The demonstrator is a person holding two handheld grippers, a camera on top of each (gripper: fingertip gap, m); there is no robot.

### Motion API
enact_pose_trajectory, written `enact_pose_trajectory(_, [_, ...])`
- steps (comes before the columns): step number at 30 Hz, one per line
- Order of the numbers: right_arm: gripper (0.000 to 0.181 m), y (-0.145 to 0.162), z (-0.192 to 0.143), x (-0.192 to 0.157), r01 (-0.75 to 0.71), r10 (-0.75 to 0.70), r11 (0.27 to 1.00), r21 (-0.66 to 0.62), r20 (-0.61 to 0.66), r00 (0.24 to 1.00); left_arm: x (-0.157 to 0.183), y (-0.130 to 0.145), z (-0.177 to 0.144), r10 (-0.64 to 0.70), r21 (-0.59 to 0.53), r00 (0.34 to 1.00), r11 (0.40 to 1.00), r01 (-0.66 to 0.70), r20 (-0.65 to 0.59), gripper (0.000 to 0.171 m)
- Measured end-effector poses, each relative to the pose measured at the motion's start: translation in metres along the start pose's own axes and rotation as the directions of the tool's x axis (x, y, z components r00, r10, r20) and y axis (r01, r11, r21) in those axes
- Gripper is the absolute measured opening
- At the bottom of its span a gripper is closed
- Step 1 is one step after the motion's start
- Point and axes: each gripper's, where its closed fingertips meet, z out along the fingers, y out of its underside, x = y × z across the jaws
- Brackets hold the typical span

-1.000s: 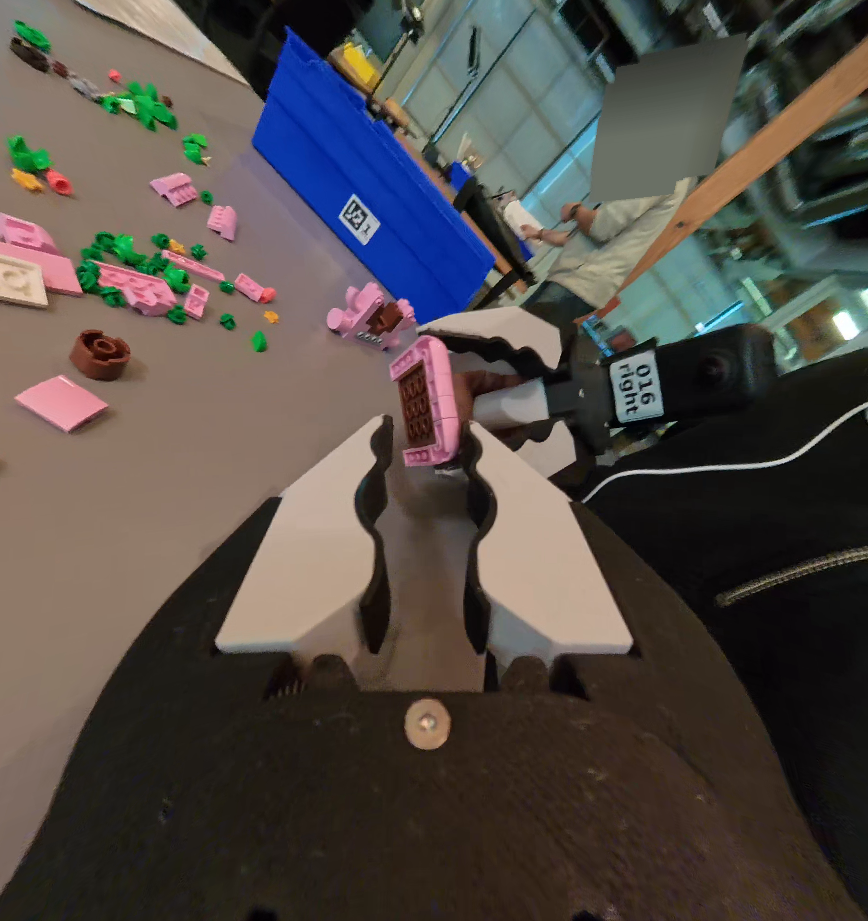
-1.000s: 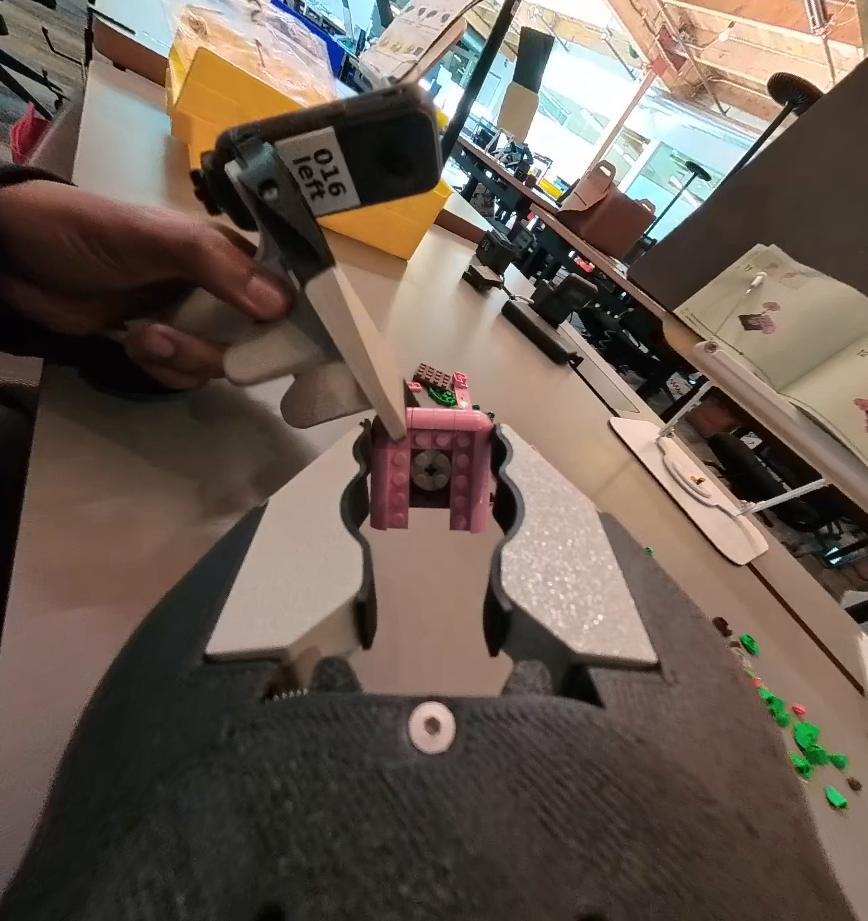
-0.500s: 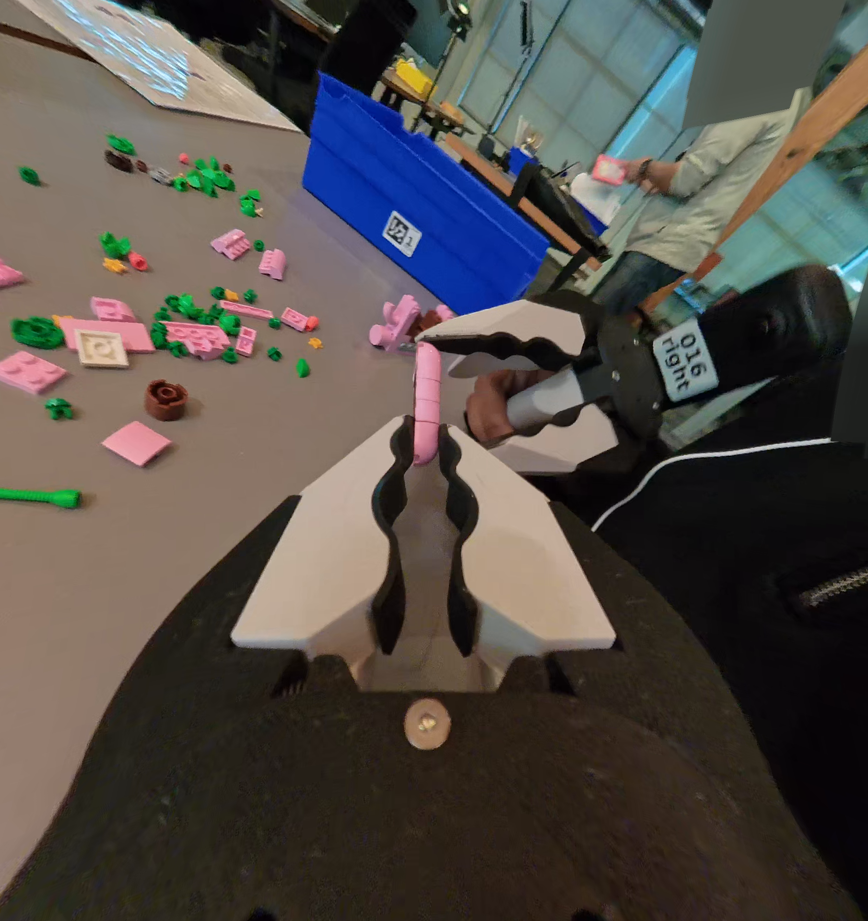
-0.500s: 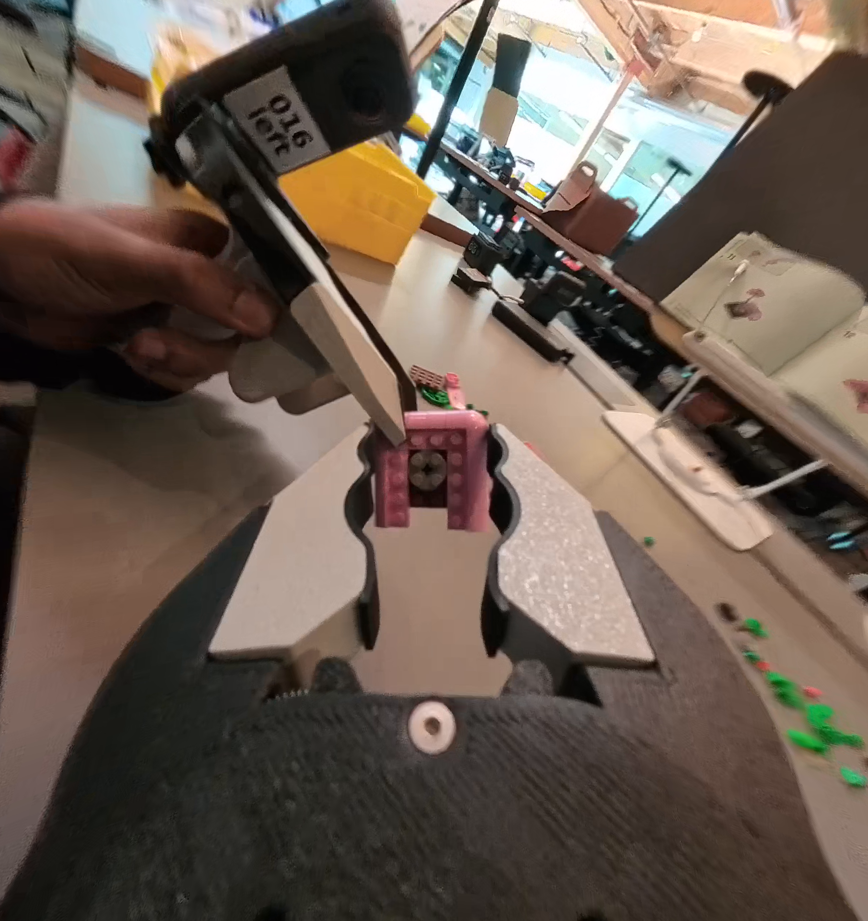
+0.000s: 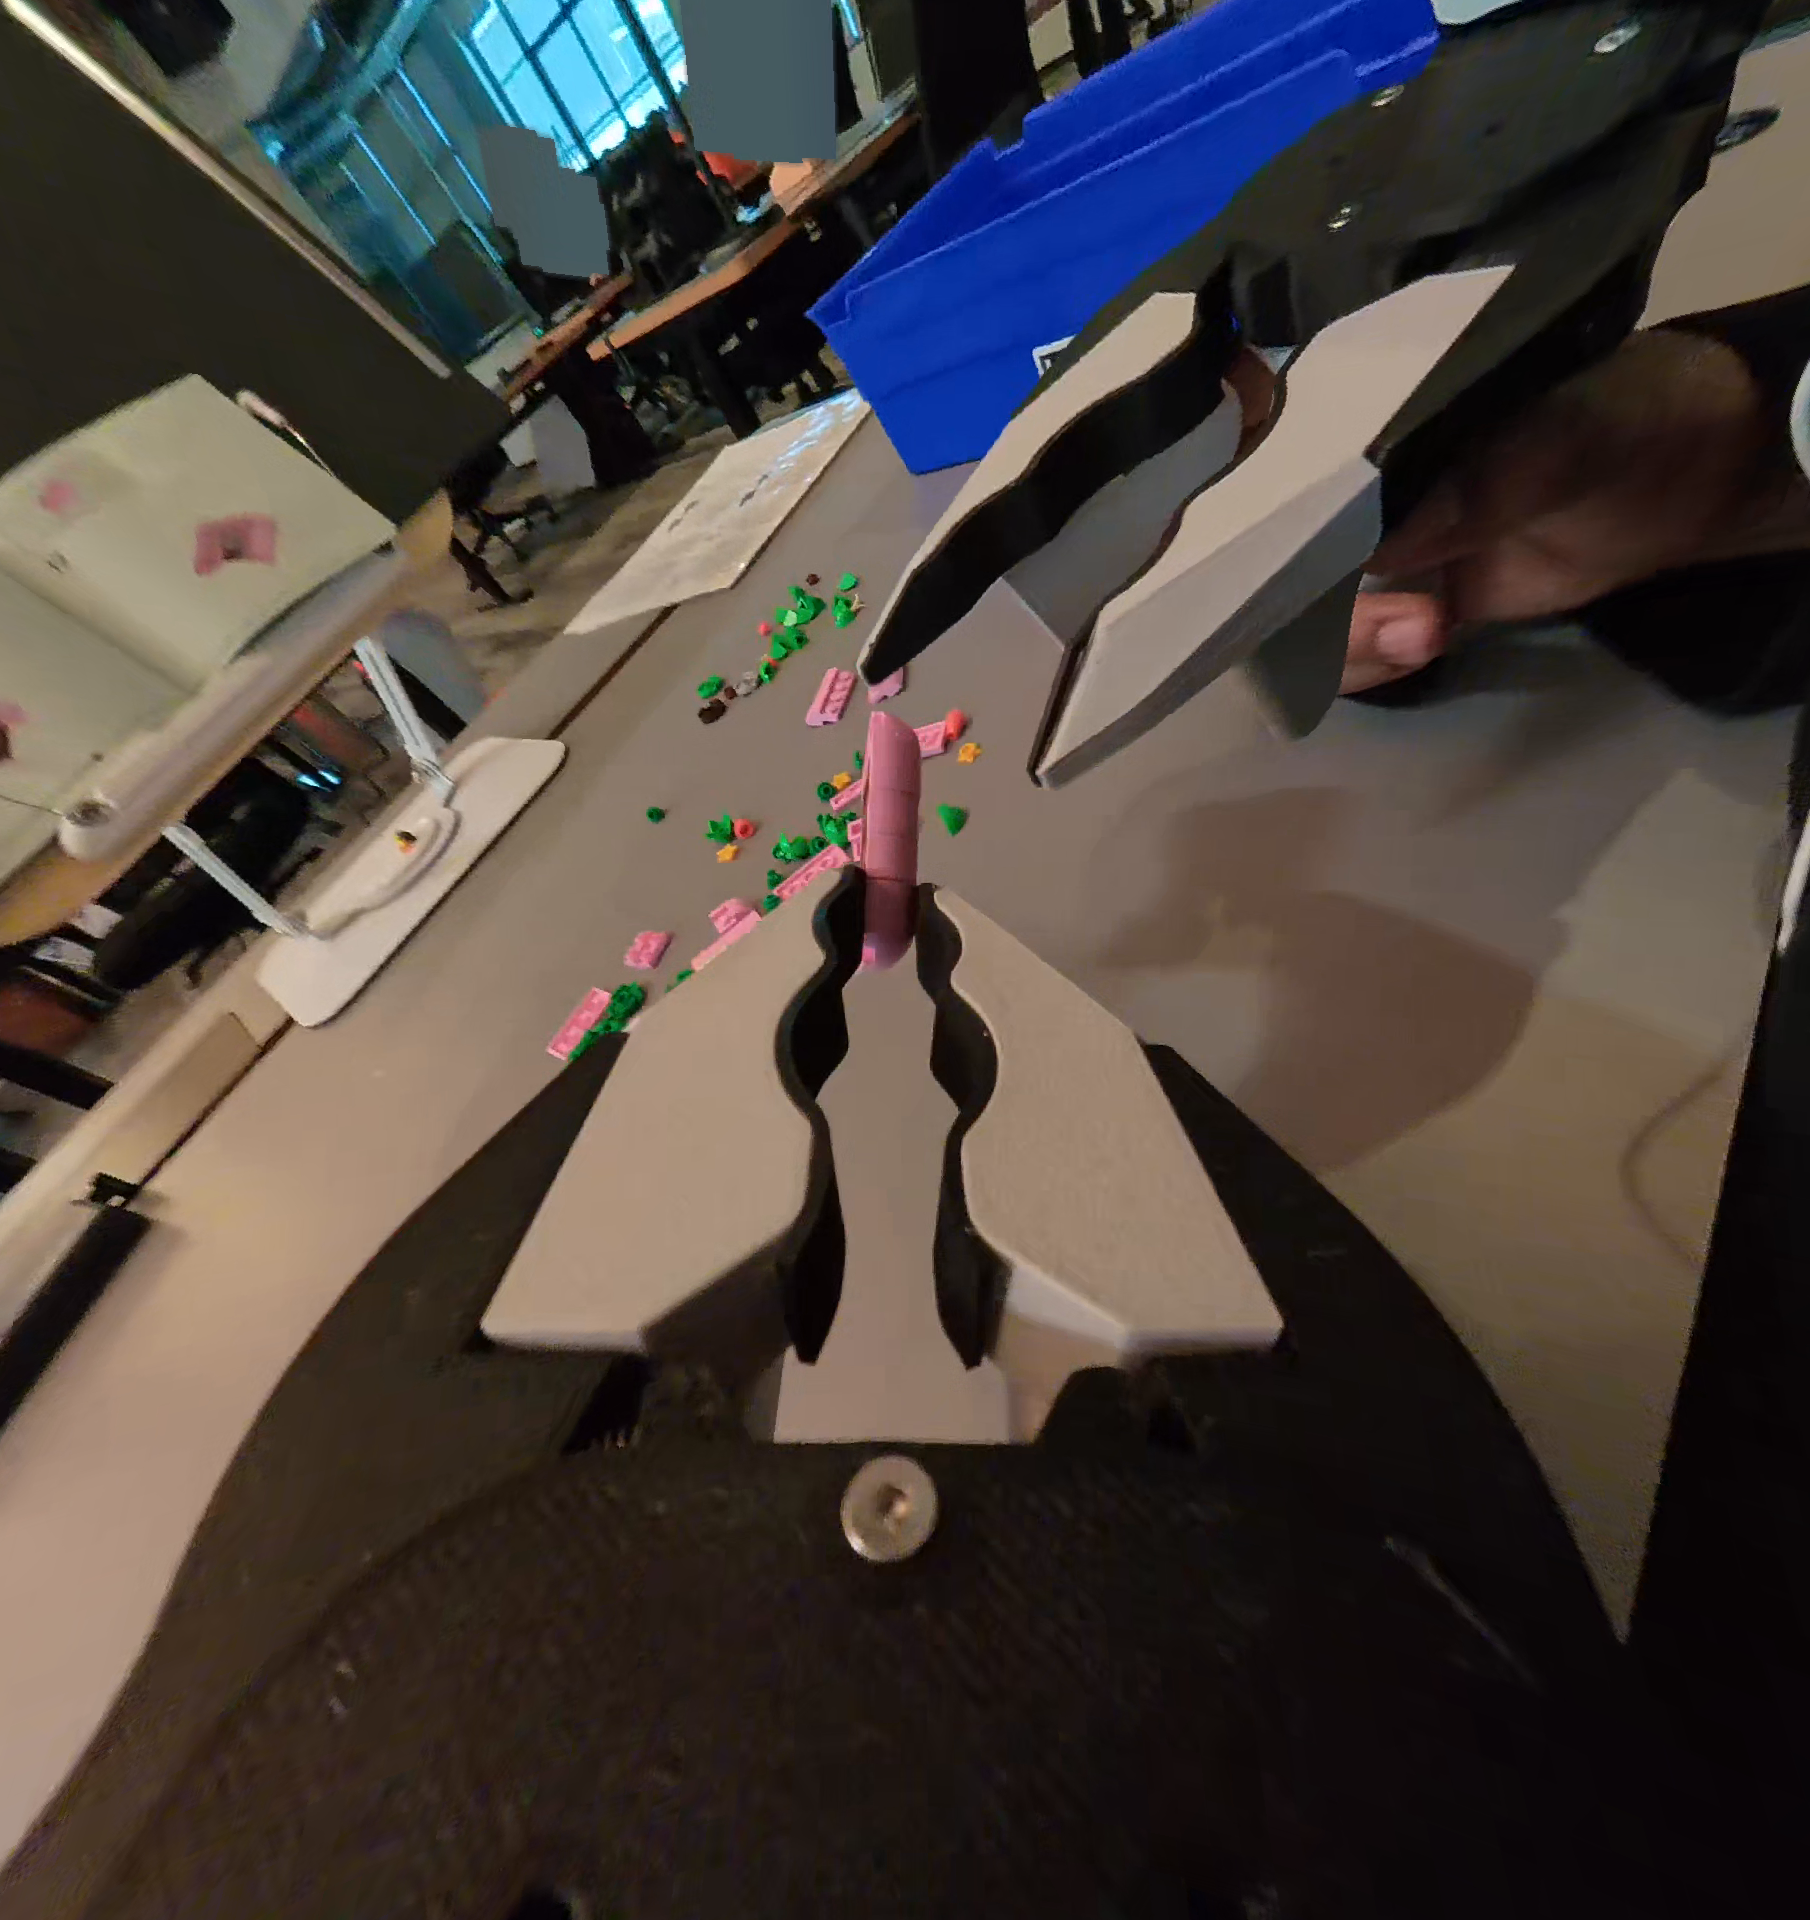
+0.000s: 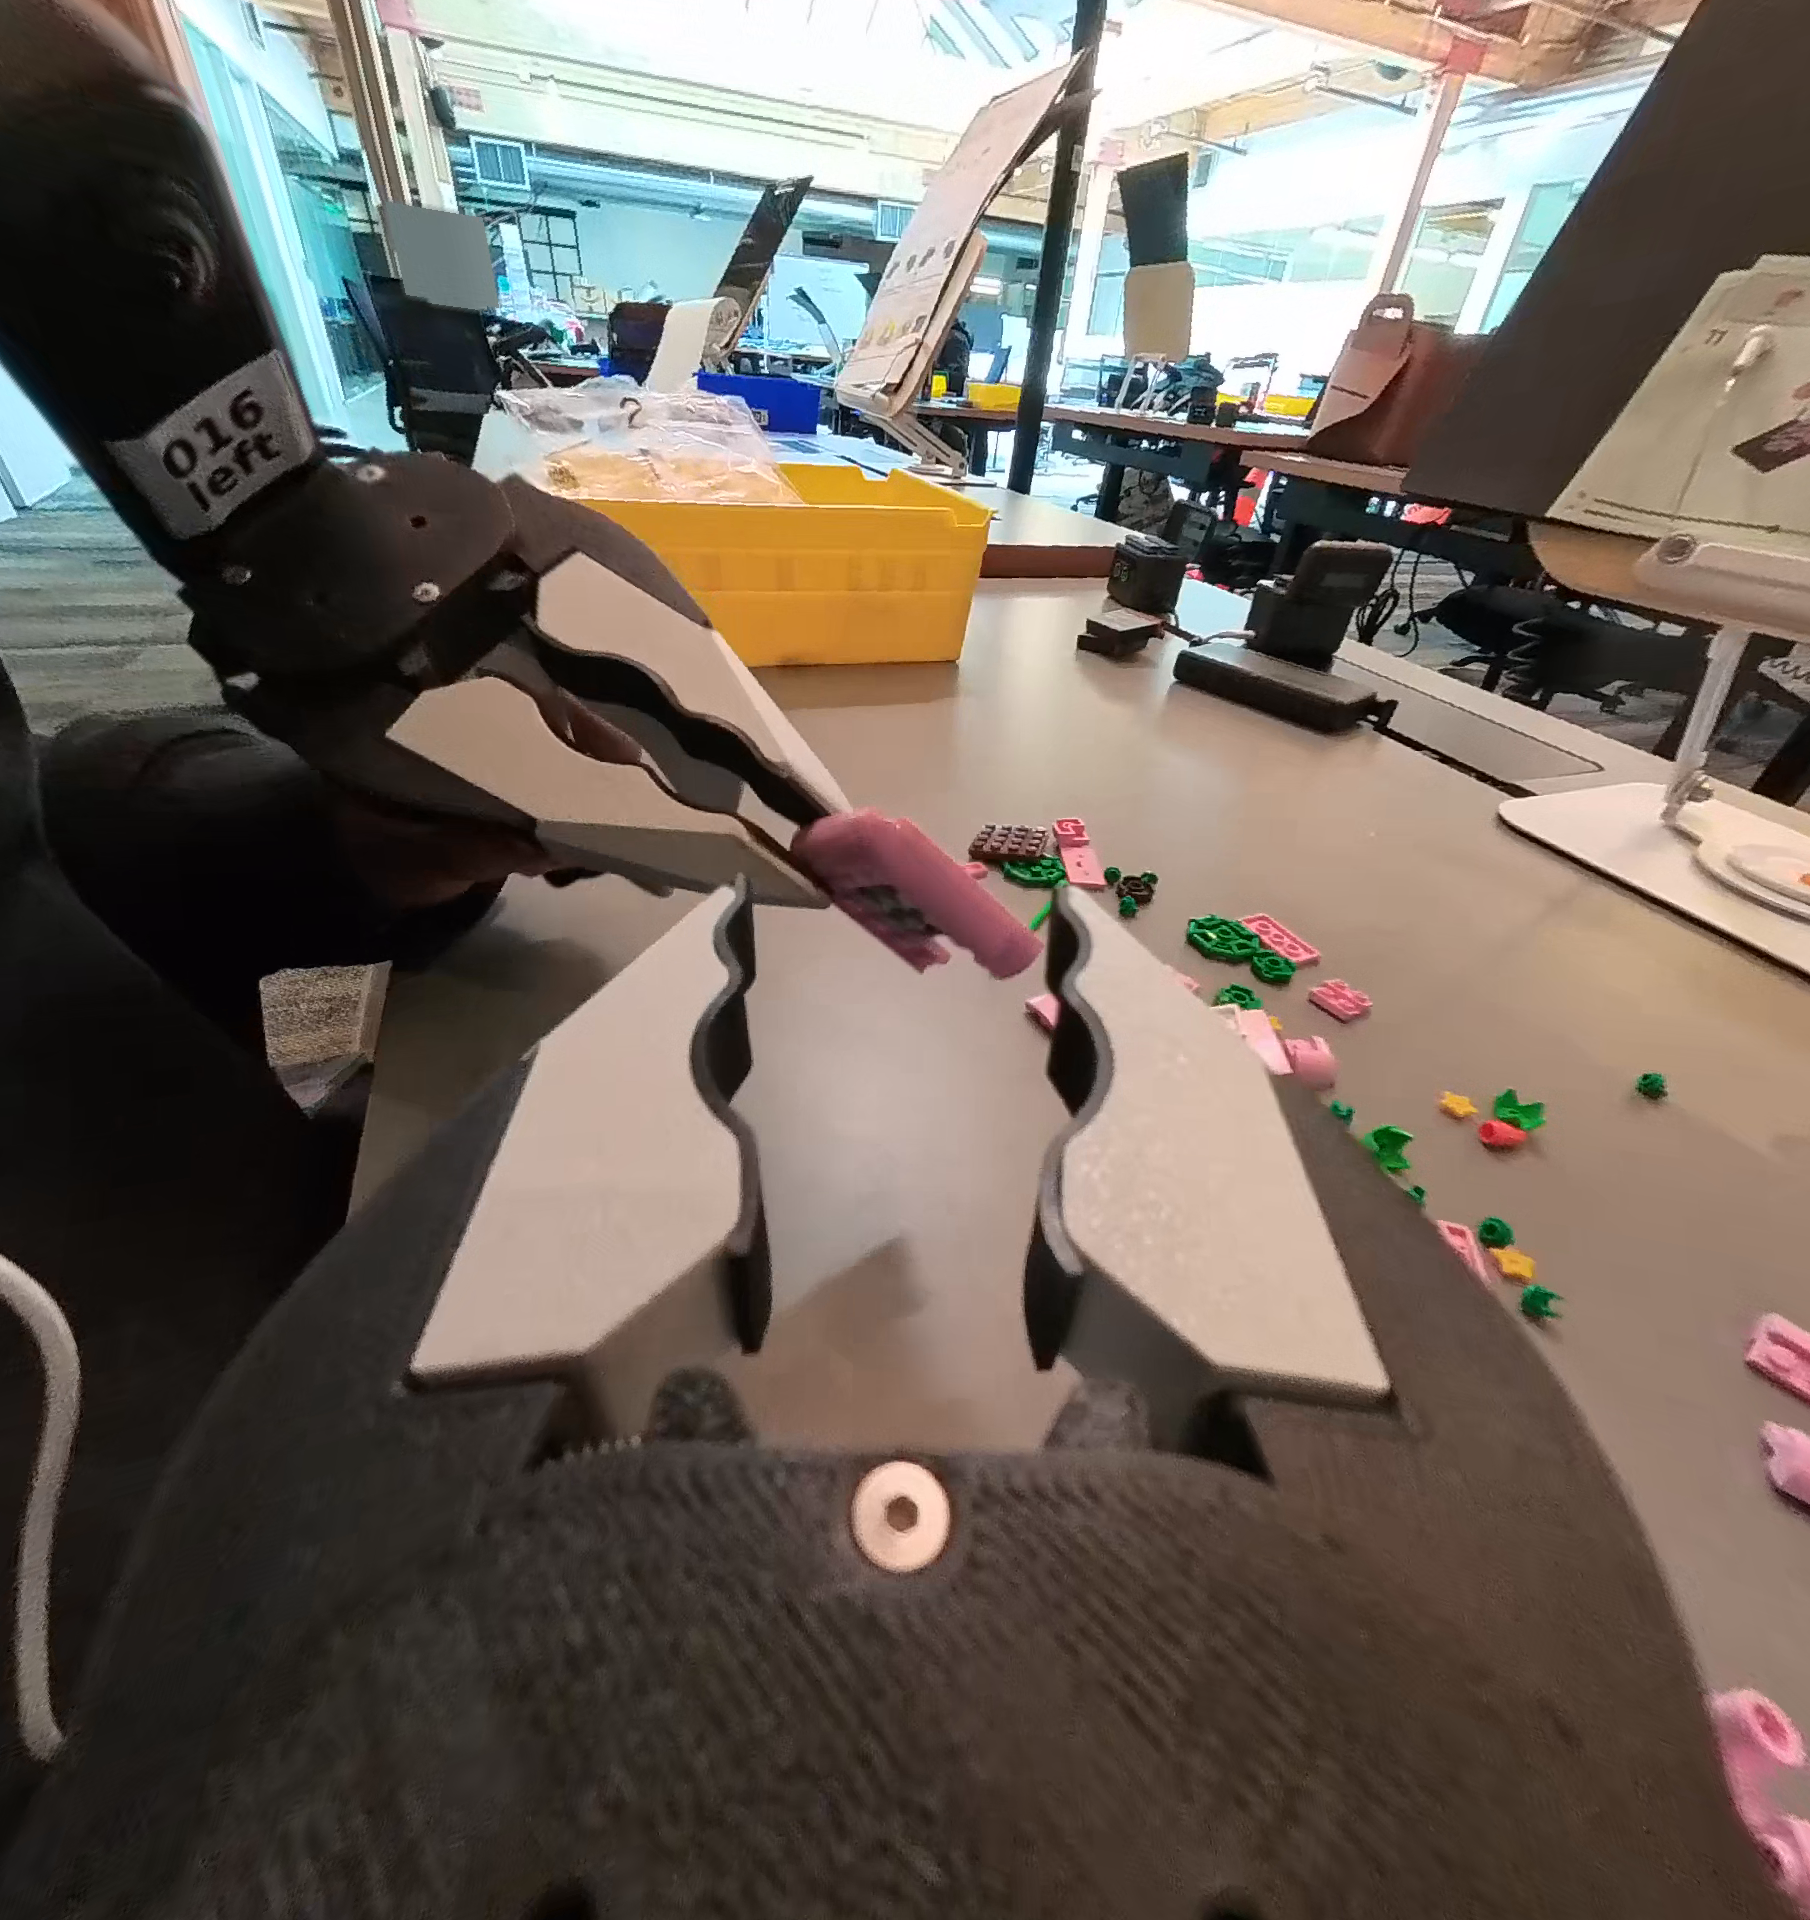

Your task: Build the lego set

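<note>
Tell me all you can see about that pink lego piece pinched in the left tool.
The pink lego piece is a small plastic assembly, smooth and rounded on its pink outer face, with a dark studded panel set into one side. The left gripper clamps one end between its grey fingers, so it sticks out beyond the tips, above the table. Nothing else touches it; the right gripper is open.
</note>
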Motion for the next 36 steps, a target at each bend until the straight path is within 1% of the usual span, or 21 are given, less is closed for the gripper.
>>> enact_pose_trajectory(6, [0.052, 0.0, -0.002, 0.0, -0.028, 0.028, 1.0, 0.005, 0.02, 0.999, -0.004, 0.003, -0.002, 0.103, -0.017, 0.993, 0.995, -0.102, 0.063, 0.006])
enact_pose_trajectory(9, [0.05, 0.0, -0.001, 0.0, -0.027, 0.027, 1.0, 0.0, 0.019, 0.999, -0.004, 0.006, 0.0, 0.115, -0.032, 0.991, 0.993, -0.113, 0.072, 0.006])
enact_pose_trajectory(11, [0.05, 0.001, 0.0, 0.0, -0.022, 0.023, 1.0, -0.007, 0.017, 1.0, -0.005, 0.009, 0.002, 0.049, -0.03, 0.997, 0.998, -0.048, 0.057, 0.007])
enact_pose_trajectory(12, [0.051, 0.002, 0.0, 0.0, -0.02, 0.021, 1.0, -0.01, 0.015, 1.0, -0.007, 0.011, 0.004, -0.028, -0.026, 0.999, 0.999, 0.029, 0.041, 0.007])
enact_pose_trajectory(13, [0.051, 0.002, 0.0, 0.0, -0.019, 0.019, 1.0, -0.013, 0.012, 1.0, -0.008, 0.015, 0.007, -0.146, -0.035, 0.989, 0.989, 0.146, -0.006, 0.007])
enact_pose_trajectory(14, [0.052, 0.002, 0.0, 0.001, -0.017, 0.018, 1.0, -0.016, 0.008, 1.0, -0.005, 0.019, 0.01, -0.299, -0.056, 0.951, 0.954, 0.295, -0.086, 0.007])
enact_pose_trajectory(15, [0.052, 0.003, 0.001, 0.002, -0.015, 0.015, 1.0, -0.022, 0.0, 1.0, -0.002, 0.02, 0.012, -0.461, -0.075, 0.871, 0.887, 0.455, -0.172, 0.007])
enact_pose_trajectory(16, [0.053, 0.005, 0.001, 0.003, -0.011, 0.011, 0.999, -0.034, -0.01, 1.0, -0.002, 0.019, 0.012, -0.61, -0.097, 0.75, 0.788, 0.608, -0.254, 0.007])
enact_pose_trajectory(17, [0.053, 0.007, 0.001, 0.004, -0.004, 0.003, 0.999, -0.048, -0.018, 1.0, -0.004, 0.018, 0.011, -0.726, -0.127, 0.607, 0.669, 0.732, -0.325, 0.007])
enact_pose_trajectory(18, [0.054, 0.009, 0.001, 0.005, 0.006, -0.007, 0.998, -0.061, -0.026, 1.0, -0.006, 0.02, 0.011, -0.805, -0.17, 0.466, 0.551, 0.817, -0.367, 0.007])
enact_pose_trajectory(19, [0.054, 0.01, 0.0, 0.006, 0.016, -0.018, 0.997, -0.071, -0.035, 0.999, -0.005, 0.025, 0.012, -0.851, -0.231, 0.349, 0.459, 0.858, -0.392, 0.007])
enact_pose_trajectory(20, [0.054, 0.011, 0.0, 0.007, 0.024, -0.027, 0.997, -0.077, -0.042, 0.999, 0.0, 0.031, 0.013, -0.877, -0.293, 0.272, 0.401, 0.868, -0.396, 0.007])
enact_pose_trajectory(21, [0.053, 0.011, -0.001, 0.008, 0.027, -0.031, 0.996, -0.081, -0.047, 0.998, 0.005, 0.036, 0.014, -0.893, -0.345, 0.228, 0.37, 0.863, -0.387, 0.007])
enact_pose_trajectory(22, [0.053, 0.012, -0.001, 0.009, 0.026, -0.03, 0.996, -0.083, -0.05, 0.998, 0.01, 0.037, 0.014, -0.897, -0.382, 0.2, 0.357, 0.852, -0.393, 0.007])
enact_pose_trajectory(23, [0.053, 0.012, -0.001, 0.009, 0.02, -0.025, 0.996, -0.082, -0.051, 0.998, 0.013, 0.037, 0.015, -0.898, -0.407, 0.2, 0.365, 0.838, -0.393, 0.007])
enact_pose_trajectory(25, [0.053, 0.012, -0.002, 0.011, 0.004, -0.009, 0.997, -0.08, -0.053, 0.999, 0.019, 0.048, 0.019, -0.904, -0.464, 0.256, 0.399, 0.791, -0.341, 0.009])
enact_pose_trajectory(26, [0.053, 0.012, -0.002, 0.012, -0.003, -0.001, 0.997, -0.079, -0.055, 0.999, 0.021, 0.05, 0.02, -0.902, -0.481, 0.267, 0.411, 0.775, -0.34, 0.009])
enact_pose_trajectory(30, [0.052, 0.011, -0.003, 0.013, -0.014, 0.011, 0.997, -0.07, -0.054, 0.999, 0.02, 0.058, 0.026, -0.913, -0.517, 0.265, 0.397, 0.758, -0.311, 0.01])
enact_pose_trajectory(31, [0.052, 0.01, -0.003, 0.013, -0.015, 0.012, 0.998, -0.068, -0.053, 0.999, 0.018, 0.06, 0.027, -0.912, -0.521, 0.277, 0.401, 0.754, -0.302, 0.011])
enact_pose_trajectory(32, [0.052, 0.01, -0.003, 0.013, -0.016, 0.013, 0.998, -0.066, -0.053, 0.999, 0.016, 0.063, 0.028, -0.908, -0.518, 0.303, 0.414, 0.748, -0.289, 0.013])
enact_pose_trajectory(36, [0.051, 0.009, -0.004, 0.014, -0.023, 0.02, 0.998, -0.057, -0.052, 0.998, 0.003, 0.078, 0.027, -0.854, -0.516, 0.469, 0.514, 0.685, -0.227, 0.026])
